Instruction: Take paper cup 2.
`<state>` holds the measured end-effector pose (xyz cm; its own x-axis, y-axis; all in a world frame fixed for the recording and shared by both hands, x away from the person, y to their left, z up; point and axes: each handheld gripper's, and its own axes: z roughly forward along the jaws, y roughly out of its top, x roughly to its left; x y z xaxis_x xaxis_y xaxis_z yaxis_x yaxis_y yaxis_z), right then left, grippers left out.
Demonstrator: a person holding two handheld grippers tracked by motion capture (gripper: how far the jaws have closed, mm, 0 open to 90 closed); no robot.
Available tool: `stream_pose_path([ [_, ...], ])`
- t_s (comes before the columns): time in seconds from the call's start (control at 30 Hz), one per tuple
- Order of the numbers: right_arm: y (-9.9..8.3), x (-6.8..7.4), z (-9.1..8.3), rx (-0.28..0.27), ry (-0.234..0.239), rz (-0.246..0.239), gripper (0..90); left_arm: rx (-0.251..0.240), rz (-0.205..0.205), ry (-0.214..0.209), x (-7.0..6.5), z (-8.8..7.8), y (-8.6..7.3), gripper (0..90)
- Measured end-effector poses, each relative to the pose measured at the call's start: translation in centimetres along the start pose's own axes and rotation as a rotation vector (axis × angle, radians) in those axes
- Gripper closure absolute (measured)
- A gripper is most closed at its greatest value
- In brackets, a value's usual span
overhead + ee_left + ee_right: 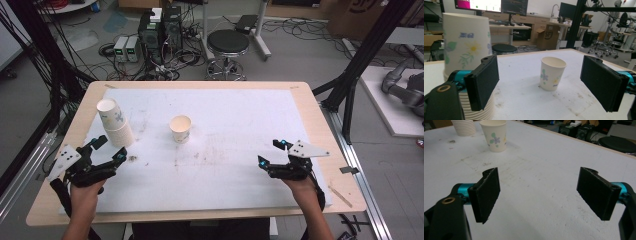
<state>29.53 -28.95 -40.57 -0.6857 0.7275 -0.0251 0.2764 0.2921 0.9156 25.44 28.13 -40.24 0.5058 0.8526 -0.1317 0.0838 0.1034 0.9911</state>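
A stack of upside-down paper cups (115,123) with a flower print stands at the table's left side. A single paper cup (180,128) stands upright near the middle, mouth up. My left gripper (109,149) is open just in front of the stack, touching nothing. In the left gripper view the stack (466,47) rises behind the left jaw, and the single cup (552,73) stands between the jaws, farther off. My right gripper (272,153) is open at the table's right front, holding nothing. The right gripper view shows the single cup (494,135) and the stack (464,127) far ahead.
The white sheet (230,115) covers most of the wooden table (320,120) and is stained near the middle. Behind the table stand a black stool (228,47) and electronics boxes (160,30) amid cables. Black frame posts (360,55) rise at the right.
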Motion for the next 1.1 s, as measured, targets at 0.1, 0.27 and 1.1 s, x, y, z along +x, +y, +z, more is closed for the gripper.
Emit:
stream_pose_path([
  [0.1,0.0,-0.1,0.0,0.002,0.002,0.008,19.4,-0.001,-0.009,0.025,0.5,-0.2,0.3,15.3],
  [0.27,0.0,-0.1,0.1,0.004,0.003,0.008,19.5,0.015,0.002,0.067,1.4,-0.2,1.1,15.3],
  [1.1,-0.1,0.1,0.1,0.011,0.013,0.012,19.4,0.116,0.04,0.182,5.6,4.6,5.1,15.3],
])
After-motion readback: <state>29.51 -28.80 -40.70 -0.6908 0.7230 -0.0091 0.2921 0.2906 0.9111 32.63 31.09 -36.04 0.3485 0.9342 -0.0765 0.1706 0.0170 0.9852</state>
